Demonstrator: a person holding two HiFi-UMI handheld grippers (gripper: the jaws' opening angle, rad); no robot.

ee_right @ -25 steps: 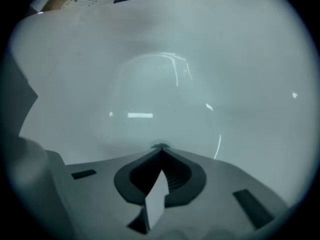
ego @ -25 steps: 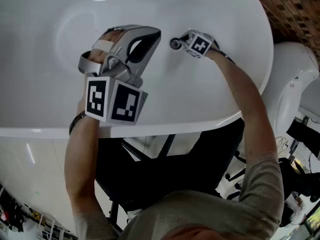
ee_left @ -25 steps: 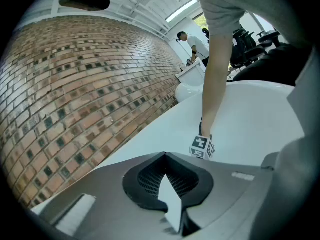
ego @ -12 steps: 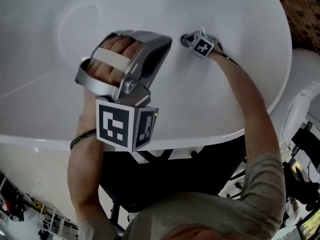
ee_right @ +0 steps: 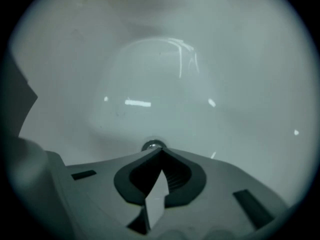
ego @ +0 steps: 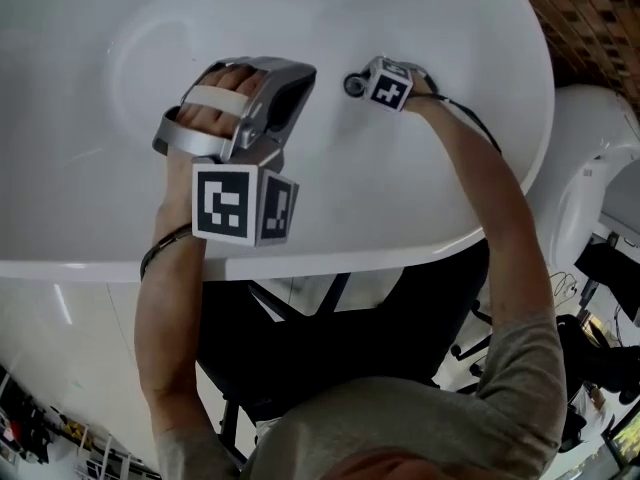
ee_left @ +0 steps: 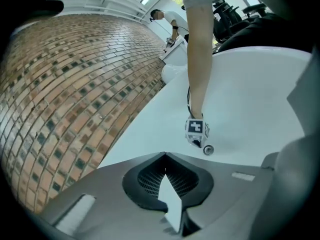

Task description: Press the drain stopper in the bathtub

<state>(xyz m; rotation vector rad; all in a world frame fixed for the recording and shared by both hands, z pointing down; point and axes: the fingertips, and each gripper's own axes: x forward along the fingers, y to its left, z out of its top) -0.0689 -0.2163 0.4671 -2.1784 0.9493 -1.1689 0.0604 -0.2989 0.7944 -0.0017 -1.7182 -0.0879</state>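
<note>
Head view: the right claw (ego: 370, 81) sat low in the glossy white bathtub (ego: 80, 118), beside the small round chrome drain stopper (ego: 353, 85); the left claw (ego: 262, 96) hovered well apart.

Left gripper view: its claw was pressed together, empty.

Right gripper view: its claw was pressed together, its tip just at the stopper. The pressing step seemed in hand, and the next move called for a straight push down.

A glossy, smooth white finish with bright reflections is shown by the tub (ego: 90, 28). The stopper (ee_right: 152, 145) is seen as shiny metal. Matt grey plastic is shown on the left gripper (ee_left: 164, 156) and right gripper (ee_right: 161, 151). The brick wall (ee_left: 75, 84) is rough.
</note>
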